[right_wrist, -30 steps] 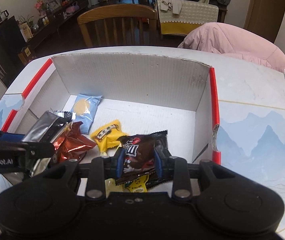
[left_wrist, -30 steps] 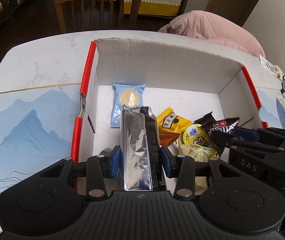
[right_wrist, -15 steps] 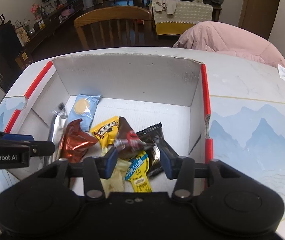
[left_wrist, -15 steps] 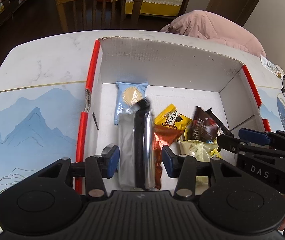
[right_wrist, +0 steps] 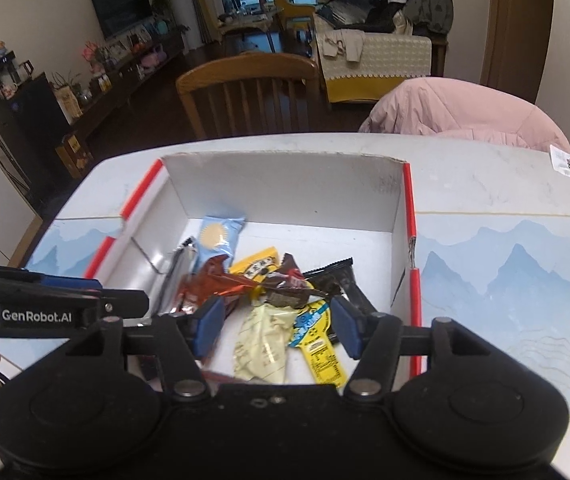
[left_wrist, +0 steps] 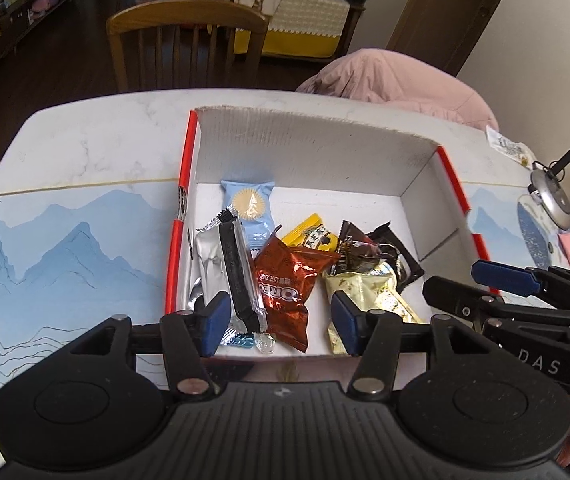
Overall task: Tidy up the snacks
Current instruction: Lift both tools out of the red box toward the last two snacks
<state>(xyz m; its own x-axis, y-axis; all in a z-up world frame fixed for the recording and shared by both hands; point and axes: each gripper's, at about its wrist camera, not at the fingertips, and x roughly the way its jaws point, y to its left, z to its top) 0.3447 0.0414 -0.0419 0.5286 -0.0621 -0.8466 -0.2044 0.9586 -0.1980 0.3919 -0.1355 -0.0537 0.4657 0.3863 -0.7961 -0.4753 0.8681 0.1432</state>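
Observation:
A white cardboard box with red edges (left_wrist: 317,152) (right_wrist: 285,188) sits on the table and holds several snack packets. A silver and black packet (left_wrist: 225,268) lies at its left, beside a light blue packet (left_wrist: 249,210) (right_wrist: 217,238) and a red-brown Oreo packet (left_wrist: 283,284). A brown M&M's packet (left_wrist: 359,254) (right_wrist: 285,284) lies on a yellow packet (right_wrist: 259,266) and a pale yellow packet (right_wrist: 263,338). My left gripper (left_wrist: 279,322) is open and empty above the box's near edge. My right gripper (right_wrist: 275,330) is open and empty above the near part of the box.
The table top (left_wrist: 65,216) has a blue mountain pattern. A wooden chair (left_wrist: 189,40) and a pink jacket (left_wrist: 397,76) are at the far side. A desk lamp (left_wrist: 551,196) and a small packet (left_wrist: 509,148) are at the right.
Both grippers let go of their packets and drew back and up. The silver packet and the M&M's packet now lie in the box.

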